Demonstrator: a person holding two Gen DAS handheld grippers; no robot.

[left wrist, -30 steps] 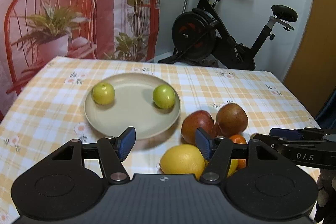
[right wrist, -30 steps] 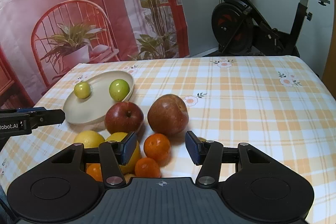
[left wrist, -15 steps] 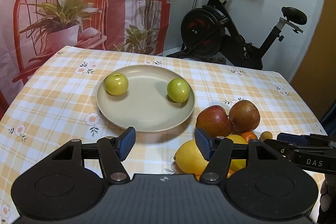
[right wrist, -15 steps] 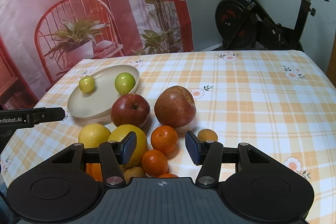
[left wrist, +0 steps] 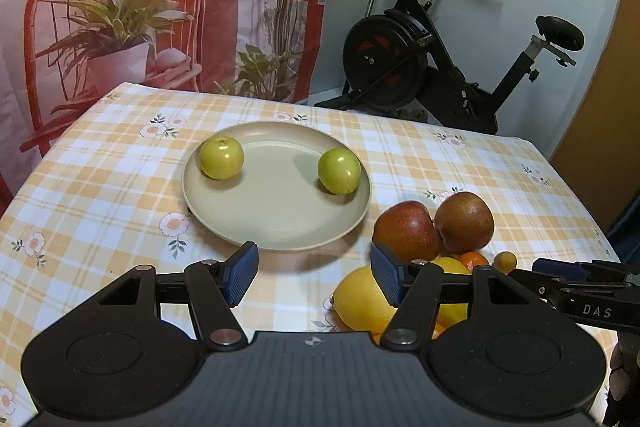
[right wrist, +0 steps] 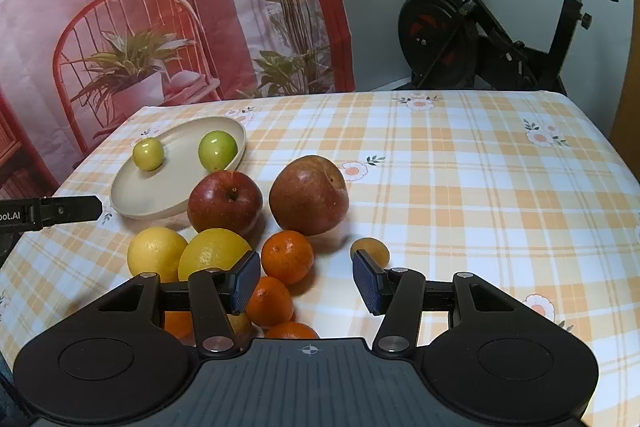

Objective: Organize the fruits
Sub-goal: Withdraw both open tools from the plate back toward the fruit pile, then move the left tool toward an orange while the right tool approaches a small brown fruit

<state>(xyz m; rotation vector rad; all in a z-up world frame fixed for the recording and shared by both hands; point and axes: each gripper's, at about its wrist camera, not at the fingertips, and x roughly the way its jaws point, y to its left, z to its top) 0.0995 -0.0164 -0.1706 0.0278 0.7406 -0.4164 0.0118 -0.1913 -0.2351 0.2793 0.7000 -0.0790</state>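
Right wrist view: right gripper (right wrist: 306, 281) hangs low over the fruit pile, jaws spread wide, nothing between them. Left gripper (left wrist: 312, 275) likewise agape and empty, poised at the 6 o'clock rim of the round beige plate (left wrist: 224, 223).

Two small glossy green apples (left wrist: 221, 158) (left wrist: 339, 171) sit on the plate, at about 10 and 2 o'clock, well apart. Off the plate, toward its 4 o'clock: two large red apples (right wrist: 225, 202) (right wrist: 308, 195) side by side, two dimpled yellow lemons (right wrist: 157, 253) (right wrist: 214, 253) touching, several small orange tangerines (right wrist: 287, 257), one small tan round fruit (right wrist: 370, 251) lying apart.

Handling, as judged: apples firm, waxy, heaviest; likely to slip, so clamp across the widest girth. Tangerines light, soft-skinned; squeeze gently. Lemons firm, grippy; take across the short axis. All roll readily; neighbours crowd the approach.
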